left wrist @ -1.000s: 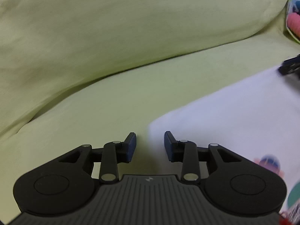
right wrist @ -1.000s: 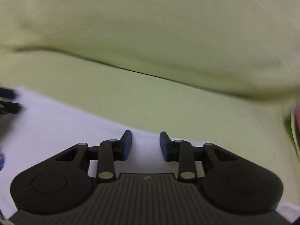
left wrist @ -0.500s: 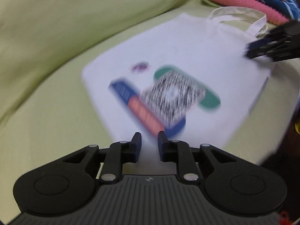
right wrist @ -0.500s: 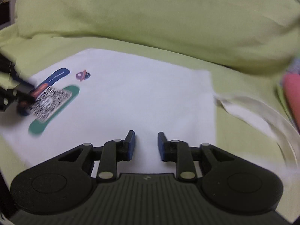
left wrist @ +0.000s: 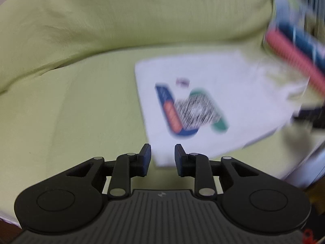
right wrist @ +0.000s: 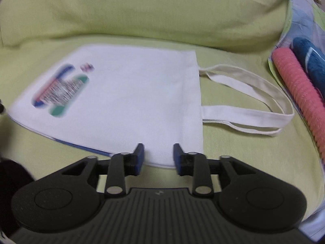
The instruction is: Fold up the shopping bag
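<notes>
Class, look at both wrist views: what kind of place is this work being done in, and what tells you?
Probably a home sitting room: the white cloth tote bag lies flat on a light green fabric-covered sofa seat, with a plump green back cushion behind and a pink knitted roll at the side.

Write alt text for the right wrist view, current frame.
A white shopping bag with a colourful print lies flat on a light green cushion, its two handles stretched toward a pink roll at the right. The right claw, jaws just opened and apart, holds nothing above the bag's near edge.
</notes>
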A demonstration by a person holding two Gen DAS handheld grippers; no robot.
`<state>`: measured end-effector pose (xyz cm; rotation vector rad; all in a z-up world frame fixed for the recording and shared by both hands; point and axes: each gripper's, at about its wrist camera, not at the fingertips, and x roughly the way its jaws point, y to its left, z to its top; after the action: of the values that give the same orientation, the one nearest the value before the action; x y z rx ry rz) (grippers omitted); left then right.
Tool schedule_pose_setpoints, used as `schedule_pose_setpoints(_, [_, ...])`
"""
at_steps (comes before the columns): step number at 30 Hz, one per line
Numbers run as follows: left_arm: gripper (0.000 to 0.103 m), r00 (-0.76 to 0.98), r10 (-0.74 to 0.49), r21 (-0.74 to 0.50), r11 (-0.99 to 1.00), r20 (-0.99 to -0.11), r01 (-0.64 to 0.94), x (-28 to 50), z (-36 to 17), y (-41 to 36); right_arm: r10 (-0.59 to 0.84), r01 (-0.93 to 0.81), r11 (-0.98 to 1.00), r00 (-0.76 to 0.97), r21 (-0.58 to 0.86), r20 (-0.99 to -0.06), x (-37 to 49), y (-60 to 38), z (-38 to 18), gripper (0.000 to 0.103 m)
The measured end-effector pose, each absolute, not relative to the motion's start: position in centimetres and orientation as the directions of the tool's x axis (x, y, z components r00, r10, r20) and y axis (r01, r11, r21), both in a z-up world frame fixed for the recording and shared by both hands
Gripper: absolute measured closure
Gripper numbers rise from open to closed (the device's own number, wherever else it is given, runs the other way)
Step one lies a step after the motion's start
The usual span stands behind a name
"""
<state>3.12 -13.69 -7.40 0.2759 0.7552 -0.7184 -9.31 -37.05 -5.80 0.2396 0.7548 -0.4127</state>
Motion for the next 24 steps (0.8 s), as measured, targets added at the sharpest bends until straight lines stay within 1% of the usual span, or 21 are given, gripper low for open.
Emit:
schedule_pose_setpoints(3, [0.068, 0.513, -0.506, -0.038, 0.737, -0.694, 0.675, 4.5, -6.2, -13.6, -0.248, 0.461, 0.878, 0.67, 0.13, -0.7, -10.0, -37.2, -4.8, 0.062])
schedule_pose_setpoints(8, [0.068, 0.476, -0.507, -0.052, 0.722, -0.718, 0.69, 7.9, -6.3, -13.7, -0.238, 0.491, 0.85, 0.682, 0.192, -0.692, -9.8, -38.2, -4.2, 0.061])
schedule_pose_setpoints(12, [0.068, 0.439, -0.511, -0.074, 0.709, -0.739, 0.701, 12.7, -7.8, -14.9, -0.228, 0.484, 0.856, 0.665, 0.179, -0.711, -8.2, -39.5, -5.2, 0.061])
schedule_pose_setpoints(15, [0.066, 0.375, -0.533, -0.167, 0.715, -0.759, 0.679, 17.3, -9.4, -15.8, -0.197, 0.474, 0.857, 0.662, 0.201, -0.723, -6.7, -41.3, -6.2, 0.06])
schedule_pose_setpoints(17, [0.066, 0.329, -0.542, -0.225, 0.72, -0.773, 0.657, 20.3, -11.0, -16.5, -0.155, 0.463, 0.853, 0.663, 0.239, -0.733, -5.8, -42.8, -7.0, 0.058])
schedule_pose_setpoints(20, [0.065, 0.266, -0.565, -0.327, 0.733, -0.781, 0.596, 24.5, -13.8, -17.3, -0.097, 0.442, 0.851, 0.663, 0.284, -0.742, -4.5, -44.4, -8.4, 0.057])
schedule_pose_setpoints(22, [0.063, 0.243, -0.623, -0.403, 0.708, -0.743, 0.58, 26.8, -14.6, -17.6, -0.047, 0.395, 0.862, 0.685, 0.316, -0.727, -3.9, -44.8, -8.8, 0.055])
schedule_pose_setpoints(24, [0.063, 0.211, -0.666, -0.463, 0.678, -0.715, 0.57, 29.1, -15.1, -18.2, -0.007, 0.355, 0.873, 0.693, 0.333, -0.721, -2.9, -45.4, -8.8, 0.054])
